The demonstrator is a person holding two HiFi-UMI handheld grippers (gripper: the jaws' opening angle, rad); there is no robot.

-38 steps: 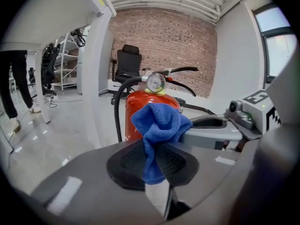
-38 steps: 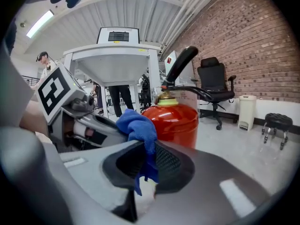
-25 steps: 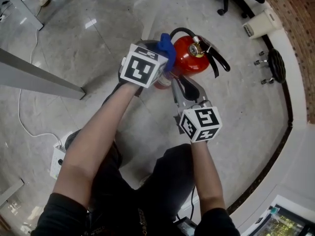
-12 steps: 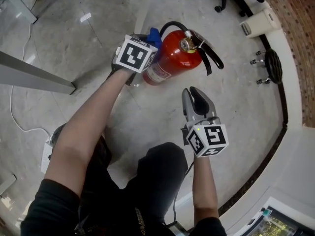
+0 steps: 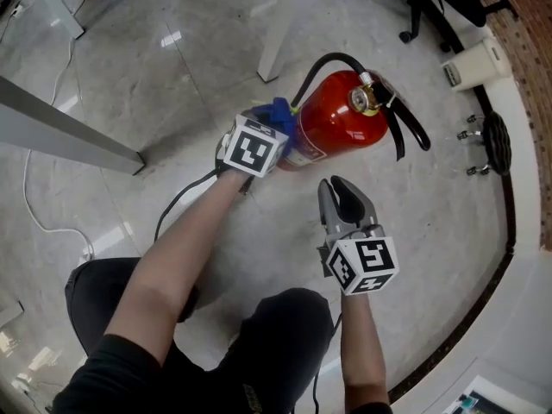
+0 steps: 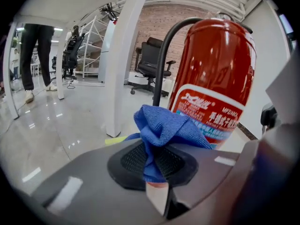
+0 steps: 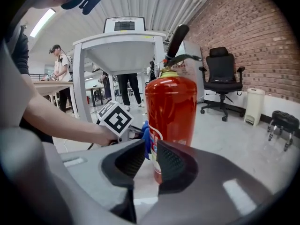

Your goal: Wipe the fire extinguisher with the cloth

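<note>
Fire extinguisher [image 5: 341,119] stands upright on the floor [image 5: 155,76], long axis straight up, black hose [image 5: 321,65] looping off its top. Left gripper [image 5: 278,130] is right in at its lower flank, on the hose side, jaws clamped tight on the blue cloth [image 5: 281,112]. A crumpled wad pokes out past the tips and sits against the white label [image 6: 213,111] low on the red wall, or just off it; contact I can't quite settle. So the cylinder lies dead ahead of that gripper, and it's clearly the nearer of the two. Right gripper [image 5: 338,188] hangs on the person's side of the extinguisher, near but apart, jaws a narrow gap open with nothing in them. The red body only shows through the slot, beyond the tips. My read: the wipe is under way low on the body, and the coming stroke wants the wad pressed onto the wall and run along that upright axis or round the curve. Watch for the cylinder rocking under a sideways push; the free gripper is well placed to steady it.
</note>
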